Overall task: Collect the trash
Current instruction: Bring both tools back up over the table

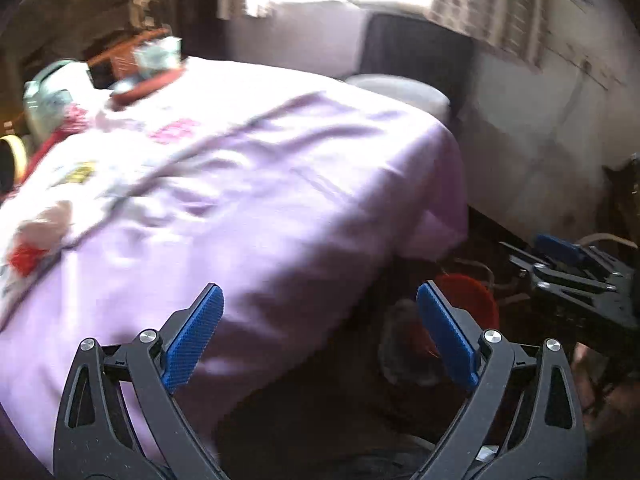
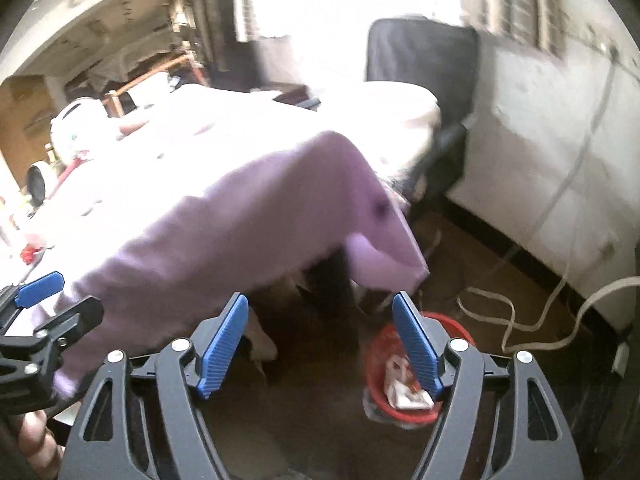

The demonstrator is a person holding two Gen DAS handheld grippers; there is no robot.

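Observation:
A red bin [image 2: 378, 356] stands on the dark floor beside the table and holds crumpled white-and-red wrappers [image 2: 404, 386]. My right gripper [image 2: 320, 299] hangs open above the floor, its right finger in front of the bin, with nothing between the blue pads. My left gripper [image 1: 320, 290] is open too, over the table's near corner, empty. The same bin [image 1: 476, 300] shows past its right finger. More red-and-white trash [image 1: 30, 248] lies on the lilac tablecloth [image 1: 260, 184] at the far left. Each gripper appears in the other's view: the right gripper [image 1: 536, 256] and the left gripper [image 2: 60, 298].
A dark chair [image 2: 420, 52] stands at the table's far end under a bright window. White cables [image 2: 500, 312] trail over the floor along the wall. A white appliance [image 1: 44, 92] and an orange-brown basket [image 1: 132, 56] sit at the table's back left. A hand [image 2: 36, 436] holds the left gripper.

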